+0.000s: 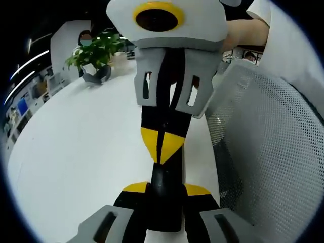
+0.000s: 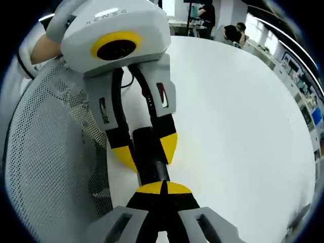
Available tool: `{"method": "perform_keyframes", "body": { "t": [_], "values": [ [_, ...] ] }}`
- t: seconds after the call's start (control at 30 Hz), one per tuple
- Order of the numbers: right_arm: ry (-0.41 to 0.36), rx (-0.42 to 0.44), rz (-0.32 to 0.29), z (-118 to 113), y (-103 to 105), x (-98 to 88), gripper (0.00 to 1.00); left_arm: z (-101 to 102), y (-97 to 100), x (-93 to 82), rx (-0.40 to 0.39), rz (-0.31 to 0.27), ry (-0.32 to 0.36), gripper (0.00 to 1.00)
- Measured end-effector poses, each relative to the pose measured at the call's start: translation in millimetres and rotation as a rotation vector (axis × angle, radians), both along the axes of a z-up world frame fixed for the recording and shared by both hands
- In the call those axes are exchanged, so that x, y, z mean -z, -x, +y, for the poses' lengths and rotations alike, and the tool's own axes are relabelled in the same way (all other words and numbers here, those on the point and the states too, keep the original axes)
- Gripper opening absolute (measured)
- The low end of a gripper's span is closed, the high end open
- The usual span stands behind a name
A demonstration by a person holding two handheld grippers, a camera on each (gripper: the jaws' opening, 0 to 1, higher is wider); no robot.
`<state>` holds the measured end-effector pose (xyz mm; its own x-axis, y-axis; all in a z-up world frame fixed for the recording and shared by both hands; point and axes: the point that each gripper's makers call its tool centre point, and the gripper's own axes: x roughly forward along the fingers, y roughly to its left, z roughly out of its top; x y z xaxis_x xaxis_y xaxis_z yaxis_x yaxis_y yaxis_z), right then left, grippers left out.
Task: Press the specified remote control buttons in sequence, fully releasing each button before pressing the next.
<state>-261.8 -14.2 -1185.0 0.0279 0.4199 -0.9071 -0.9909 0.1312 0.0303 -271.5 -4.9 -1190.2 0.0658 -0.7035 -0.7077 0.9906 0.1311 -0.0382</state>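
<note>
While clamped by its yellow-tipped jaws on a slim black plastic remote control [image 1: 163, 202], the left gripper [image 1: 166, 190] carries it above the white table [image 1: 76, 152]. Meets the right gripper [image 2: 162, 188] head-on, jaws pinched together, tips touching the remote's far end. Seemingly pressing; buttons hidden. Likely light, stiff, slightly slick: best gripped along the long edges, clear of keys.
</note>
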Motion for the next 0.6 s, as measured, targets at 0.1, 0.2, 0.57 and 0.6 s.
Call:
{"method": "perform_keyframes", "body": {
  "t": [0.1, 0.2, 0.57, 0.6],
  "values": [
    [0.015, -0.001, 0.006, 0.1, -1.2, 0.2, 0.0, 0.1, 0.0, 0.1, -0.002, 0.0, 0.003, 0.24],
    [0.03, 0.026, 0.031, 0.1, -3.3, 1.1, 0.0, -0.1, -0.3, 0.5, -0.002, -0.003, 0.005, 0.24],
    [0.041, 0.077, 0.06, 0.3, -6.6, 3.9, 0.0, -0.1, -1.4, 0.6, 0.0, -0.008, 0.004, 0.24],
    [0.032, 0.082, 0.053, 0.2, -6.6, 3.6, 0.0, 0.0, -1.5, 0.5, 0.0, -0.008, 0.005, 0.24]
  ]
}}
